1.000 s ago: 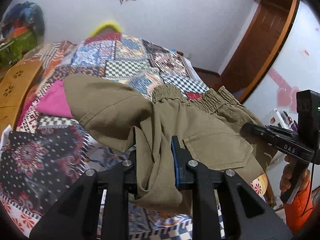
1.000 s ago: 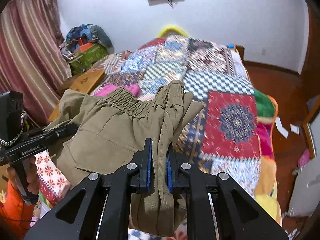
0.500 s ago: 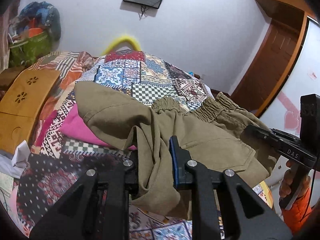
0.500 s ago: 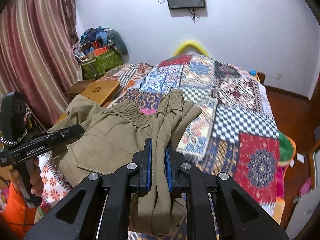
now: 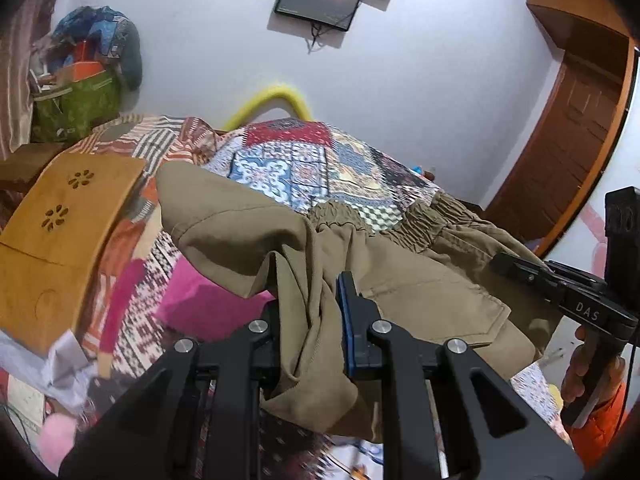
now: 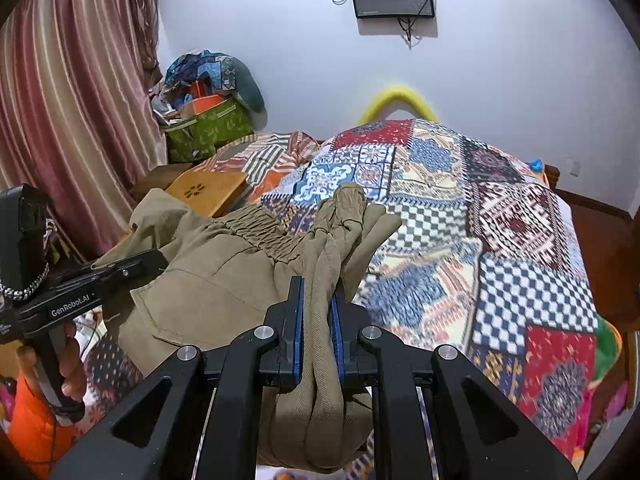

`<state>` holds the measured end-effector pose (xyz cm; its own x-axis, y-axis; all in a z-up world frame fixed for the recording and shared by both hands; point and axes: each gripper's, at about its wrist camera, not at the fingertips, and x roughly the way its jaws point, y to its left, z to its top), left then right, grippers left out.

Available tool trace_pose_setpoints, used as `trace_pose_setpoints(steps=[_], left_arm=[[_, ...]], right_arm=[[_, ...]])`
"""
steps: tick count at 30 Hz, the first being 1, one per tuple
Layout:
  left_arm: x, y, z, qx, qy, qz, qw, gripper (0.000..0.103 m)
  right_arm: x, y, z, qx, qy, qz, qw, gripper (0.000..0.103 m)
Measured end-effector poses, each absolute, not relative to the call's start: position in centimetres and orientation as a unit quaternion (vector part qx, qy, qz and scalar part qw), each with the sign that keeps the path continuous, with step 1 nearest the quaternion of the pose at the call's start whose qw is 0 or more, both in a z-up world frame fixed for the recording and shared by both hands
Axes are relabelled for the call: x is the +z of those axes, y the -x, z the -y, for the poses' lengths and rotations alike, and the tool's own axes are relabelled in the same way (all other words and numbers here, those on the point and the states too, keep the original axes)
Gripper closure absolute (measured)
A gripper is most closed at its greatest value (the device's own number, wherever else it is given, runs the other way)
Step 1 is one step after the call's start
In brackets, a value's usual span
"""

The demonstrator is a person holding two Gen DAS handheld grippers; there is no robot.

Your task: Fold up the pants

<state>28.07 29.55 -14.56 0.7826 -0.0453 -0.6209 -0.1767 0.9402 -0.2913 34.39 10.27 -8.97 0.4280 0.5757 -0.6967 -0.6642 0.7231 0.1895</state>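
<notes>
Olive-khaki pants (image 5: 420, 292) hang in the air between my two grippers, above the patchwork bed. My left gripper (image 5: 310, 292) is shut on a bunched fold of the pants, with a leg flap (image 5: 224, 220) draping to the left. My right gripper (image 6: 317, 292) is shut on another bunch of the pants (image 6: 224, 272) near the elastic waistband (image 6: 260, 228). The right gripper also shows in the left wrist view (image 5: 560, 292) at far right. The left gripper shows in the right wrist view (image 6: 116, 272) at left.
The bed carries a patchwork quilt (image 6: 500, 240). A wooden lap table (image 5: 64, 220) and a pink cloth (image 5: 208, 304) lie at the bed's left. A green bag of clutter (image 6: 208, 128) stands by the curtain (image 6: 72, 100). A wooden door (image 5: 568, 152) is at right.
Both grippers have risen and tilted up with the pants held between them. More of the wall and the screen shows now. The grips have not changed.
</notes>
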Motion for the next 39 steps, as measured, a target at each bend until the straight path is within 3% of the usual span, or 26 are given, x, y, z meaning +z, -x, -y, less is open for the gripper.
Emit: trace_pose_setpoints(steps=[12,22,26,32,39], left_arm=[[-18.4,-34.8,-36.1,0.061,0.163,-0.331,0.927,0.086],[-27.7,-40.9,-38.8,0.100,0.117,-0.435,0.887,0.086],[-29.0,-40.3,-38.8,0.104,0.107,-0.447,0.882,0.083],[-29.2,-38.3,-39.9,0.099,0.140,-0.462,0.870,0.070],[-26.2,-35.1,-41.4,0.101,0.153,-0.451,0.873,0.068]], right_arm=[[-12.0,-38.5,-16.7,0.355,0.076,-0.370,0.855,0.092],[-20.6,-40.6,-20.3,0.327,0.107,-0.451,0.823,0.092],[-22.1,-39.9,-20.4,0.324,0.125,-0.470,0.812,0.092],[-22.6,-39.0,-19.7,0.326,0.168,-0.490,0.791,0.080],[-21.0,-37.5,-18.6,0.334,0.153,-0.485,0.794,0.065]])
